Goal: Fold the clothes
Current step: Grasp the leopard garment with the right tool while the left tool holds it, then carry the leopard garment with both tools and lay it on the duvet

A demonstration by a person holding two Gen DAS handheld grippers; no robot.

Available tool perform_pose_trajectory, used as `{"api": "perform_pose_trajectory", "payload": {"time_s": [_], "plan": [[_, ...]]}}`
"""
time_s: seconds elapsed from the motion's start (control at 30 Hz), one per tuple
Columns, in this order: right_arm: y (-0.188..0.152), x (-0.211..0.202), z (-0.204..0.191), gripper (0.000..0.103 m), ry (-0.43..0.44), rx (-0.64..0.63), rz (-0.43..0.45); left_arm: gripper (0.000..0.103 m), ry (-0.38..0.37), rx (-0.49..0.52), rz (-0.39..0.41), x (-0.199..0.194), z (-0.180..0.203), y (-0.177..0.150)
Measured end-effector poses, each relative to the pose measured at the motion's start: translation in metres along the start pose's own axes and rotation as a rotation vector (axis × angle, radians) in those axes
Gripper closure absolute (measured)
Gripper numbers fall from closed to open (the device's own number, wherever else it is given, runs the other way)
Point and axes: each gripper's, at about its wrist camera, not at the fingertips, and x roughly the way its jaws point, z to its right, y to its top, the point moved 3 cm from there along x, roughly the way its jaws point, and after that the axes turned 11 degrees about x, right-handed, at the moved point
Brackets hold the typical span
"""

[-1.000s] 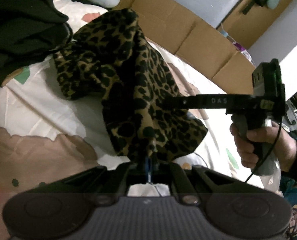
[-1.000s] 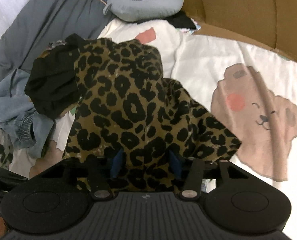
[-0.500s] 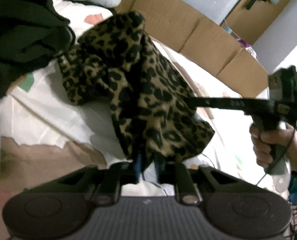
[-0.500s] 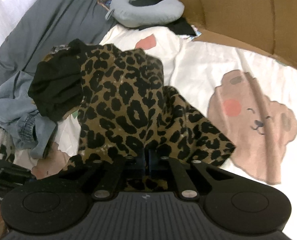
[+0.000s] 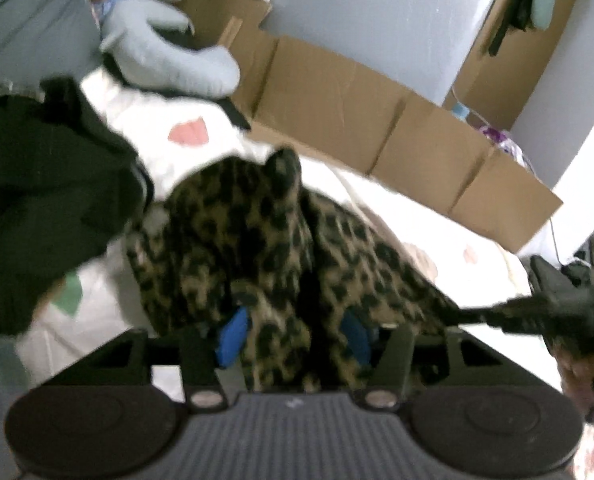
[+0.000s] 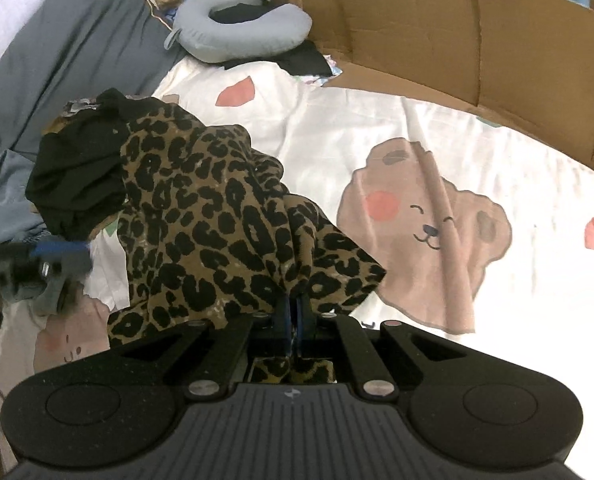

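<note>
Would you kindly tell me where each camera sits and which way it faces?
Left wrist: on the left gripper, looking down at the leopard garment; open fingers, right gripper at right.
Right wrist: on the right gripper, looking down at the bedsheet; fingers shut on the garment.
Shared: garment, neck pillow, cardboard.

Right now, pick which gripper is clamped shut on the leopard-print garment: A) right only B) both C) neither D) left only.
A: the right gripper pinches the leopard-print garment between closed fingers, while the left gripper has just been opening, cloth draped loosely between its spread fingers.
</note>
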Motion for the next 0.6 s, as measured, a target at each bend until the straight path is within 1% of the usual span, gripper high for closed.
{"api": "perform_pose_trajectory", "payload": {"time_s": [0.1, 0.13, 0.17, 0.2, 0.3, 0.37, 0.43, 0.47, 0.53, 0.57, 0.6], "plan": [[-0.002, -0.005, 0.003, 0.103, -0.007, 0.009, 0.0, 0.036, 0.038, 0.011, 0.036, 0.005, -0.007, 0.014], [-0.003, -0.007, 0.005, 0.103, -0.007, 0.011, 0.001, 0.032, 0.051, 0.012, 0.048, 0.007, -0.01, 0.019], [-0.004, -0.009, 0.006, 0.103, -0.005, 0.013, 0.002, 0.025, 0.059, 0.008, 0.057, 0.011, -0.013, 0.022], [-0.005, -0.011, 0.008, 0.103, -0.002, 0.016, 0.001, 0.022, 0.063, 0.008, 0.067, 0.014, -0.015, 0.025], [-0.008, -0.017, 0.013, 0.103, 0.002, 0.028, 0.0, 0.022, 0.062, 0.002, 0.08, 0.023, -0.017, 0.032], [-0.011, -0.02, 0.016, 0.103, -0.002, 0.038, 0.001, 0.022, 0.042, 0.0, 0.085, 0.029, -0.015, 0.035], [-0.012, -0.023, 0.02, 0.103, -0.007, 0.048, 0.002, 0.022, 0.036, 0.018, 0.082, 0.035, -0.012, 0.038], [-0.013, -0.024, 0.021, 0.103, -0.011, 0.05, 0.002, 0.023, 0.04, 0.025, 0.076, 0.039, -0.01, 0.038], [-0.014, -0.026, 0.024, 0.103, -0.016, 0.057, 0.002, 0.029, 0.043, 0.02, 0.063, 0.044, -0.009, 0.038], [-0.015, -0.026, 0.025, 0.103, -0.019, 0.061, 0.002, 0.035, 0.04, -0.006, 0.057, 0.047, -0.011, 0.037], [-0.015, -0.027, 0.027, 0.103, -0.022, 0.064, 0.005, 0.047, 0.036, -0.034, 0.051, 0.051, -0.013, 0.036]]}}
